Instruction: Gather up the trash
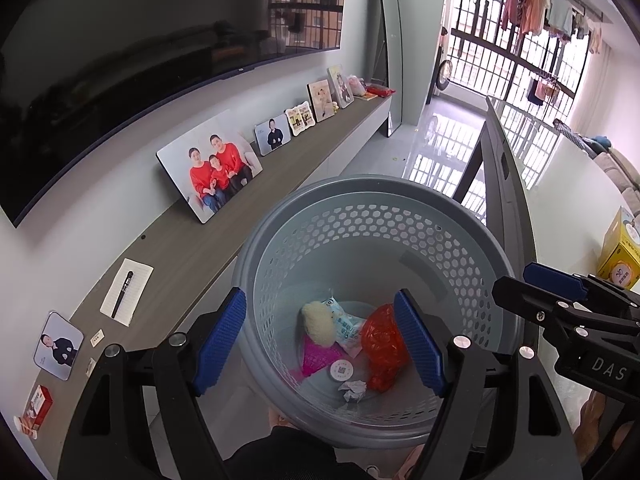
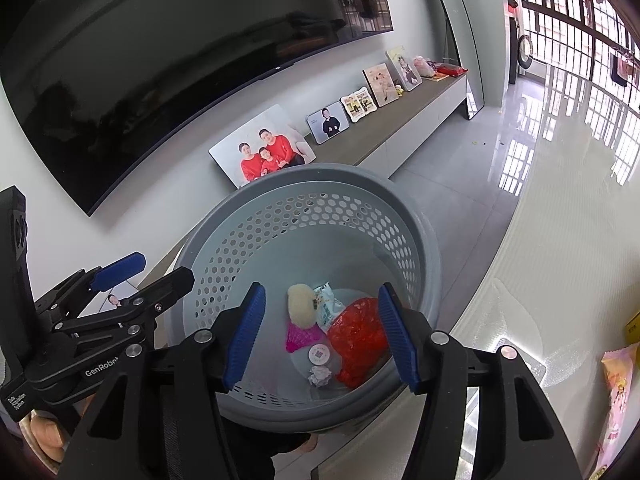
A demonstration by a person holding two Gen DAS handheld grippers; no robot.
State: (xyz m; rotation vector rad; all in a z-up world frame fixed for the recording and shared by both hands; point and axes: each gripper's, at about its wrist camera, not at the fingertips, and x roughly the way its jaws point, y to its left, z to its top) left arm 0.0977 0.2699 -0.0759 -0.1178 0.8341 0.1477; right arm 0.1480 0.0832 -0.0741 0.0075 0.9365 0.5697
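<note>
Below, at lower centre, one grey basket (image 1: 460, 216) holds six pieces of trash (image 1: 382, 344); both left gripper (image 1: 320, 344) and right gripper (image 2: 322, 334) hover with jaws spread, empty.

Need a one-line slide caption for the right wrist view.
Open right gripper poised over a grey perforated basket holding a red plastic bag, pink wrapper and crumpled paper.

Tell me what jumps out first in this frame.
A grey basket fills the middle, with a red bag, a pink wrapper and a crumpled paper ball lying at its bottom. Both tools, left and right, hang open above it, holding nothing. Behind, photos lean against the wall under a dark television.
</note>
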